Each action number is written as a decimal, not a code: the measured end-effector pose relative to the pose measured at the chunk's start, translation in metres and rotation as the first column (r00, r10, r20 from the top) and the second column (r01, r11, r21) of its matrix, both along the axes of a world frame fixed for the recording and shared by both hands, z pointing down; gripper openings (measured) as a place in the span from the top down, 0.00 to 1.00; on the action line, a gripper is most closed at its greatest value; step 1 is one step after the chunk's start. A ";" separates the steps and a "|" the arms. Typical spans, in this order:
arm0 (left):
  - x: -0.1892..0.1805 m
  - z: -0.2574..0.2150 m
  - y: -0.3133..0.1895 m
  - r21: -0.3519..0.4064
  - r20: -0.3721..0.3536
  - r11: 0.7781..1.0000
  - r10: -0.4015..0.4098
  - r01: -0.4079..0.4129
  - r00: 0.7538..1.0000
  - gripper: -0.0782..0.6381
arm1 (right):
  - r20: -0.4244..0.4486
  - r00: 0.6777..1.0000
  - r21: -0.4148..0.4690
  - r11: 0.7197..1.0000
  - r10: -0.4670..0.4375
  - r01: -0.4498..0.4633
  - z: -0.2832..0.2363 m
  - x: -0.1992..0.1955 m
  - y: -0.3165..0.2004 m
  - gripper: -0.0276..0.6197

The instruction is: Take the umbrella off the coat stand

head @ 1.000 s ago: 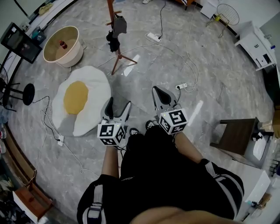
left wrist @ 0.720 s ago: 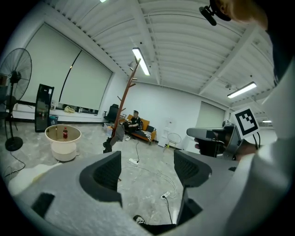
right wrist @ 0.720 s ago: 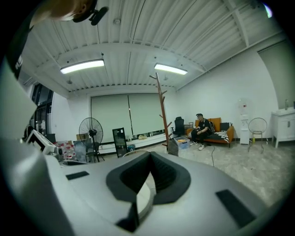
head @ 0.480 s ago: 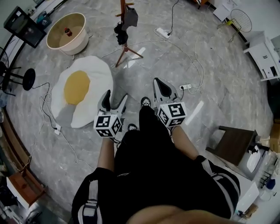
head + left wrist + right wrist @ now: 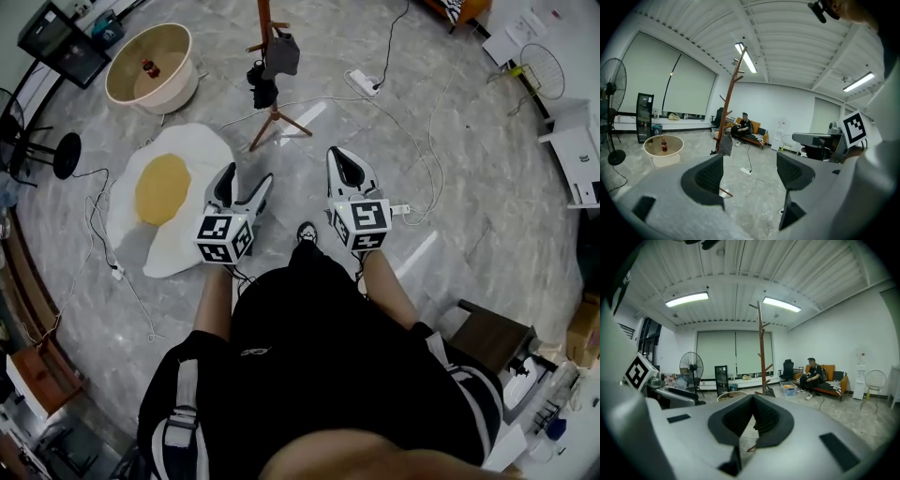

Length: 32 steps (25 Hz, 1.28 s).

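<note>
Barely begun: umbrella hangs on coat stand, well apart from both grippers. Left hand-held gripper released, empty; right hand-held gripper clenched on nothing. Approach, grasp, lift-off remain.

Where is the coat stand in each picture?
Head view: coat stand at the top, just left of the middle.
Left gripper view: coat stand left of centre, leaning.
Right gripper view: coat stand near the centre, upright.
Shared landmark: the round tub near it.
</note>
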<state>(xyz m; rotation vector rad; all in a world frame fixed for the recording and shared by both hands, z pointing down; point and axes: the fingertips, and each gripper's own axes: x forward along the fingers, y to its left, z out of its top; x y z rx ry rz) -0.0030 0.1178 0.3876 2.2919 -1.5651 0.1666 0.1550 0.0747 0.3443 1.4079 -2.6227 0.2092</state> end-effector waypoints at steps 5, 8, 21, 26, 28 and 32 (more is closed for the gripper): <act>0.022 -0.005 -0.061 -0.003 0.020 1.000 -0.017 0.018 1.000 0.38 | 0.016 0.999 0.006 0.999 -0.052 0.051 0.000 0.008 -0.063 0.95; 0.033 0.003 -0.072 -0.019 0.034 0.999 -0.033 0.034 0.999 0.38 | 0.011 0.996 -0.024 0.995 -0.093 0.093 0.018 0.009 -0.081 0.95; -0.043 0.047 -0.131 -0.103 0.015 0.985 -0.135 0.136 0.991 0.38 | -0.046 0.950 -0.144 0.943 -0.309 0.299 0.099 -0.088 -0.164 0.95; -0.080 0.060 -0.178 -0.132 -0.004 0.986 -0.102 0.101 0.995 0.38 | -0.110 0.922 -0.193 0.918 -0.372 0.347 0.116 -0.128 -0.196 0.95; -0.099 0.066 -0.198 -0.143 -0.013 0.986 -0.088 0.085 0.996 0.38 | -0.144 0.906 -0.202 0.908 -0.398 0.367 0.121 -0.148 -0.209 0.95; -0.133 0.083 -0.235 -0.147 -0.038 0.988 -0.050 0.044 0.998 0.39 | -0.148 0.905 -0.242 0.902 -0.399 0.358 0.133 -0.180 -0.235 0.95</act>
